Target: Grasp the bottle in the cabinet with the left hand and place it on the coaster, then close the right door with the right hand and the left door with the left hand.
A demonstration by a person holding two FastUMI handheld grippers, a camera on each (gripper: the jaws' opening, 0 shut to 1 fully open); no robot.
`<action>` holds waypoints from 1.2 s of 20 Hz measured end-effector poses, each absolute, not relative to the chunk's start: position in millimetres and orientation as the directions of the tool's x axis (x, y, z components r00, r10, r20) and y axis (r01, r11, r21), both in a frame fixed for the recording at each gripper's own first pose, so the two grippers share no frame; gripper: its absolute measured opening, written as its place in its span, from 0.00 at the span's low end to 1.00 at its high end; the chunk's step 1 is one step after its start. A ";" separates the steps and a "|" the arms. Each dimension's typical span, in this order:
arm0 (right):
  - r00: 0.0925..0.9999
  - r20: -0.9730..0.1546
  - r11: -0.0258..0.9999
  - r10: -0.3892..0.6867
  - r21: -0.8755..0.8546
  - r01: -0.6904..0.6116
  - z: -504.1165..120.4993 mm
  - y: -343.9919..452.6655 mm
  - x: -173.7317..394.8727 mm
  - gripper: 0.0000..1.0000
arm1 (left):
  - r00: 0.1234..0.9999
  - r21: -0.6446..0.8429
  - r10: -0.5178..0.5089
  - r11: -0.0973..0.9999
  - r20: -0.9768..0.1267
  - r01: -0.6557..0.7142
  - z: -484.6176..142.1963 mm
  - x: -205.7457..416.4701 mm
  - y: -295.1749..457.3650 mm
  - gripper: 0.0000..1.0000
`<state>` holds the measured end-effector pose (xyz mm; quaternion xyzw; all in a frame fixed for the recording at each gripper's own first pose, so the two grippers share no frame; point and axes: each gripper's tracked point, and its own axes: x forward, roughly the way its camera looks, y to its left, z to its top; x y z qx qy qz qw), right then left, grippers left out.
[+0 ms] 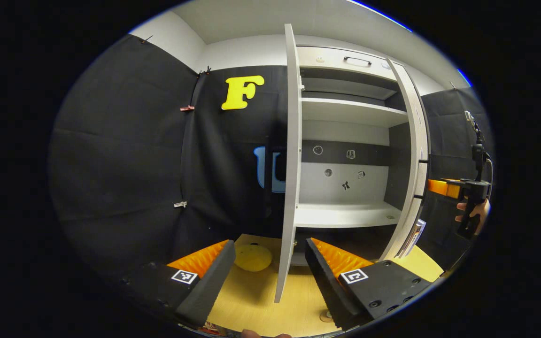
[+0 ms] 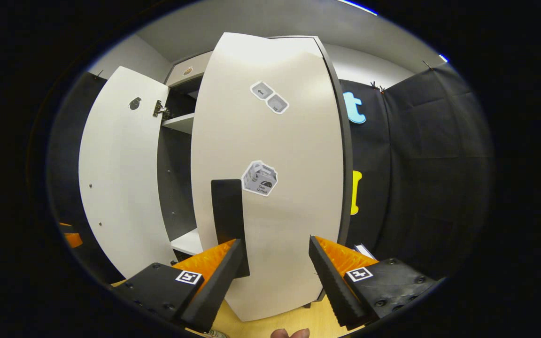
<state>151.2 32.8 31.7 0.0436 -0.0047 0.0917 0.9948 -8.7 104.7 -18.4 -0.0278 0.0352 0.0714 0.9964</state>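
Note:
The white cabinet [image 1: 345, 112] stands open, with bare shelves [image 1: 341, 213]. Its left door [image 1: 290, 155] faces me edge-on and lines up between the fingers of my open left gripper [image 1: 269, 243], which do not press it. A round yellow coaster [image 1: 253, 257] lies on the wooden table [image 1: 251, 300] left of that door. The right door [image 2: 270, 188], partly swung in, rises close before my open right gripper [image 2: 275, 240]. One of that gripper's fingertips [image 2: 233, 251] sits by the door's black handle [image 2: 227, 216]. The right gripper [image 1: 458, 188] also shows beyond the right door [image 1: 413, 155], held by a hand [image 1: 475, 213].
Black cloth walls [image 1: 125, 155] close the booth on both sides. A small round thing [image 1: 327, 316] lies on the table by my left gripper's right finger. The left door [image 2: 118, 178] hangs wide open left of the right door.

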 end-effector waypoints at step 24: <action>0.988 0.055 0.987 0.147 0.057 -0.150 43.6 46.4 148.0 0.95 | 0.987 0.014 0.163 0.987 -0.016 -0.162 5.7 17.2 146.9 0.95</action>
